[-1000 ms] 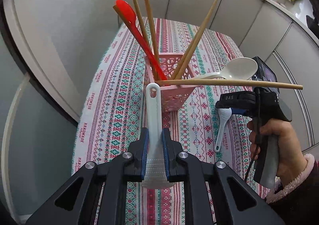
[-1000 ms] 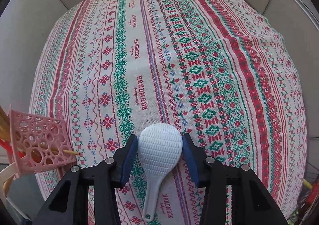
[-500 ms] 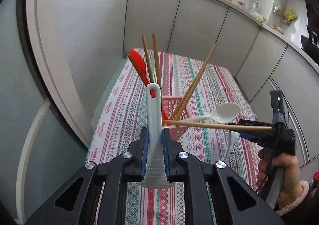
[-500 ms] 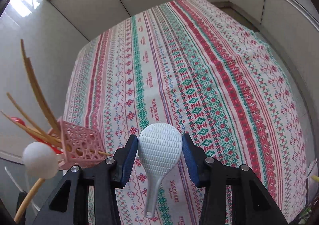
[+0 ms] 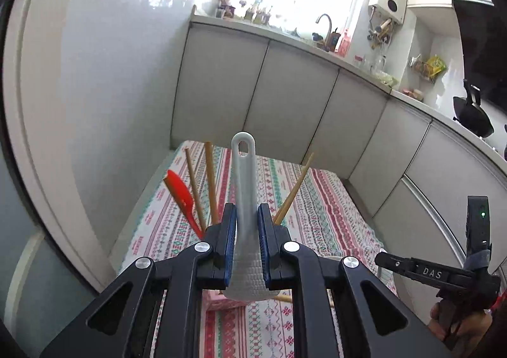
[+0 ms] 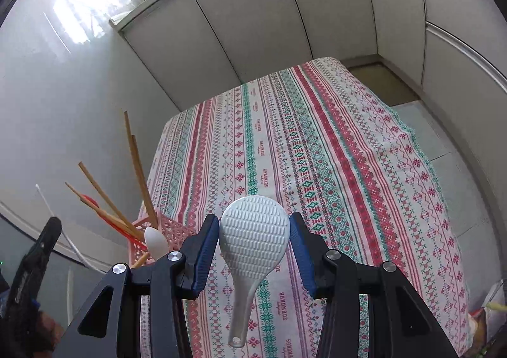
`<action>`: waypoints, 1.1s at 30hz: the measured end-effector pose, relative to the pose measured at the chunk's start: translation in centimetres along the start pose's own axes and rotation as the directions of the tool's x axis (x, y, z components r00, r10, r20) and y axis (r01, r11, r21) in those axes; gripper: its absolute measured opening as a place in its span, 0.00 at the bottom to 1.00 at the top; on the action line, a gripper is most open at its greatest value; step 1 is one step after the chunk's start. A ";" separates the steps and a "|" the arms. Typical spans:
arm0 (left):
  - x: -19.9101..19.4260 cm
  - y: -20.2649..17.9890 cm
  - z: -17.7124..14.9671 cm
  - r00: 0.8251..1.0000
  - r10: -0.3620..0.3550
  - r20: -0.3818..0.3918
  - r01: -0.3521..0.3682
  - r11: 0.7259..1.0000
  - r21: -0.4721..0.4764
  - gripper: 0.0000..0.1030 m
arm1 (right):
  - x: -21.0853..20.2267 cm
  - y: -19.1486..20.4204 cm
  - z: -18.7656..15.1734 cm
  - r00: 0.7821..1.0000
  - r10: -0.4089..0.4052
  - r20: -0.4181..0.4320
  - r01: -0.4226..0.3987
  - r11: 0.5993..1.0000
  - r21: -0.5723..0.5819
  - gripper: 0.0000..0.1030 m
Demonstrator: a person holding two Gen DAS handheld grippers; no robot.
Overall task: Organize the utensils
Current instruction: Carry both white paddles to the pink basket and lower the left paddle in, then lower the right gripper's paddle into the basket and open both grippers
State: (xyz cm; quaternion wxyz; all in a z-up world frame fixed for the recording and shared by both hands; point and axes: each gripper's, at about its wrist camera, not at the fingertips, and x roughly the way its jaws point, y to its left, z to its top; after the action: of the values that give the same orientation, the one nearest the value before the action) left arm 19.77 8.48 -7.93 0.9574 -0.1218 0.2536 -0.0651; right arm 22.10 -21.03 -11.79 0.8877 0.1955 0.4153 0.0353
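Rice paddle [image 5: 245,209], grey-white, clamped by its blade in the left hand-held gripper [image 5: 247,231], handle up and away. Second rice paddle [image 6: 253,240] gripped across its dimpled blade by the right hand-held gripper [image 6: 254,247], handle hanging toward the camera. Beyond, on the striped cloth of the desk [image 6: 332,167]: pink lattice holder [image 6: 172,231], upright, carrying wooden chopsticks [image 6: 139,180], red spoon [image 5: 179,191], white spoon [image 6: 155,244]. Farther back, grey cabinets [image 5: 285,104].

Two rice paddles [image 5: 243,186] [image 6: 253,240], one basket [image 6: 171,231]
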 end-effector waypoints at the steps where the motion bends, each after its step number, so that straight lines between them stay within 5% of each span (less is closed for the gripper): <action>1: 0.6 -0.2 0.0 1.000 -0.005 0.008 0.004 1.000 0.011 0.14 | 0.0 -0.2 0.0 1.000 -0.001 0.003 0.001 1.000 0.002 0.45; 17: 11.2 -1.4 -1.3 0.990 0.026 -0.136 -0.011 0.994 0.110 0.15 | -0.5 -1.8 1.0 0.999 0.001 0.042 -0.001 1.000 0.000 0.45; 19: 10.9 -1.8 -1.3 0.990 0.029 -0.137 -0.013 0.994 0.110 0.22 | -1.0 -1.5 1.0 0.998 0.007 0.062 -0.006 1.000 -0.012 0.45; 21: 10.3 -2.0 -1.0 0.992 0.020 -0.127 -0.006 0.995 0.104 0.45 | -1.7 -1.1 1.1 0.996 0.015 0.089 -0.012 1.000 -0.025 0.45; 22: 9.7 -2.1 -0.9 0.993 0.018 -0.118 -0.007 0.995 0.098 0.49 | -2.1 -0.9 1.1 0.994 0.021 0.104 -0.018 0.999 -0.028 0.45; 28: 5.7 -0.7 -0.3 0.986 0.064 -0.151 -0.056 0.997 0.059 0.57 | -5.4 1.4 1.9 0.973 0.099 0.210 -0.091 0.995 -0.052 0.45; 33: 4.3 1.5 -0.8 0.954 0.124 -0.272 -0.116 0.992 0.043 0.69 | -7.6 5.3 1.8 0.936 0.183 0.301 -0.156 0.982 -0.111 0.45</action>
State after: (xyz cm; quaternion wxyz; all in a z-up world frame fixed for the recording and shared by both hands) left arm 23.16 8.92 -11.02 0.9168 -0.0835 0.3896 -0.0264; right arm 19.07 -18.47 -3.28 0.9430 0.1956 0.2506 0.0982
